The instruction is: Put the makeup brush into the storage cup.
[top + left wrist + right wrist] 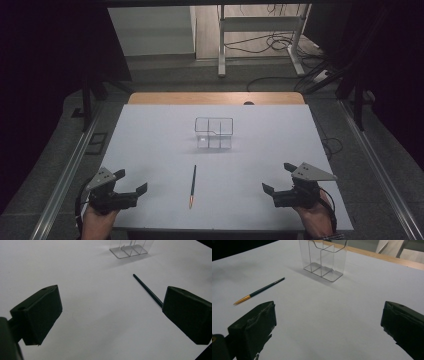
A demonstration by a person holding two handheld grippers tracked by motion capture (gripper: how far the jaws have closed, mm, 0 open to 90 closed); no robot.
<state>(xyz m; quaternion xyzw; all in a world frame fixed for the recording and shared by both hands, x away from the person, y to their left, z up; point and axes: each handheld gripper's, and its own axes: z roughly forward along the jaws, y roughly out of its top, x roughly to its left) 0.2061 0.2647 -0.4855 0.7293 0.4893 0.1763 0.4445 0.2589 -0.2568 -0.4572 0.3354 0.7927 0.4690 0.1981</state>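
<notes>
Step in hand: a reach for the pencil (pixel 193 186) is judged to be the work, with the clear holder (pixel 214 133) as its likely place; nothing is gripped yet.
Pencil: lying flat on the white desk (pixel 150 145), between the two grippers, nearer the front edge; its gold end is pointed toward the person, its dark shaft toward the holder; it is well apart from the holder.
Holder: upright, farther back on the desk, near the middle; divided into compartments; nothing can be seen inside it.
Left gripper (pixel 131 182): jaws spread wide, nothing between them; held low over the front left of the desk, pointed inward and forward; in the left gripper view the pencil's dark shaft (pixel 147 290) is seen running behind the right-hand jaw.
Right gripper (pixel 278 178): jaws spread wide, nothing held; held at the front right, pointed inward toward the middle.
How it is best done: the pencil should be taken across its shaft near the middle, the jaws set square to it; the jaws should be lowered to the desk before being closed, since so thin a thing is easily rolled or missed.
Risk: a grip near one end may let the pencil tilt when it is lifted.
</notes>
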